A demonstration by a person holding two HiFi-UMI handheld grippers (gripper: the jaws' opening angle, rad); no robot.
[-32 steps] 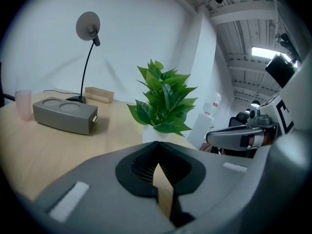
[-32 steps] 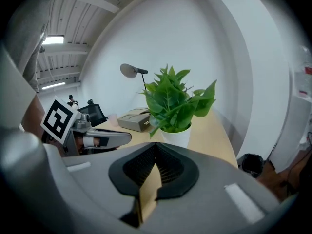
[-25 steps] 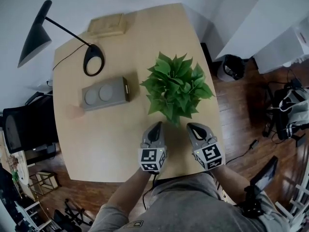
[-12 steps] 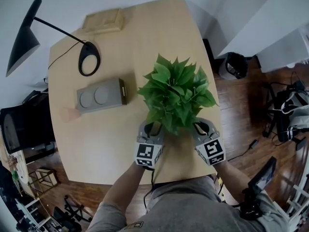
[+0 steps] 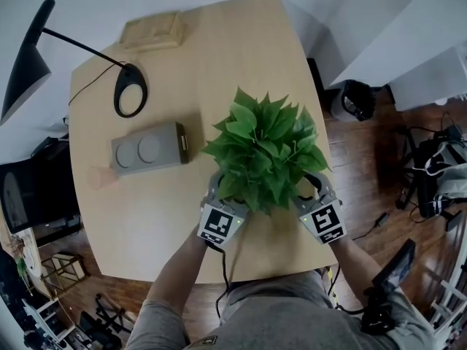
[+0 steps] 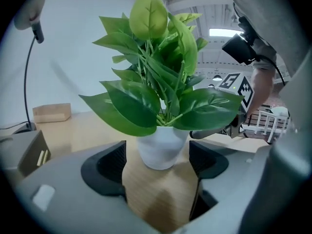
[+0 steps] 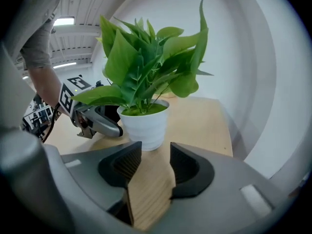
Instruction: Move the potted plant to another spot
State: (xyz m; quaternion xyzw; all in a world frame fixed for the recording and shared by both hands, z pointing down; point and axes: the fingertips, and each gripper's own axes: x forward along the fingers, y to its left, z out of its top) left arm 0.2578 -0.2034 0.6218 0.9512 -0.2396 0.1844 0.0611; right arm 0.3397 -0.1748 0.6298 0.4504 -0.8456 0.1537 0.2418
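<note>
The plant stands upright in a white pot on the worktop. It is in the near right part, close to the edge at 3 o'clock.

The left gripper is at 7 o'clock of the plant, low over the worktop and partly under the plant. It is opening, and its fingers are spread wide. The pot stands right at the tips, in line with the gap, and the fingers do not press on it.

The right gripper is at 5 o'clock of the plant, low as well. It is opening too. Its fingers are partly spread, with only bare worktop between them. The pot is just ahead of the tips.

A grey box with two round spots lies at 9 o'clock of the plant. A black lamp stands at 10 o'clock. A tan block lies by the far edge at 11 o'clock. A dark bin stands off the worktop at 2 o'clock
</note>
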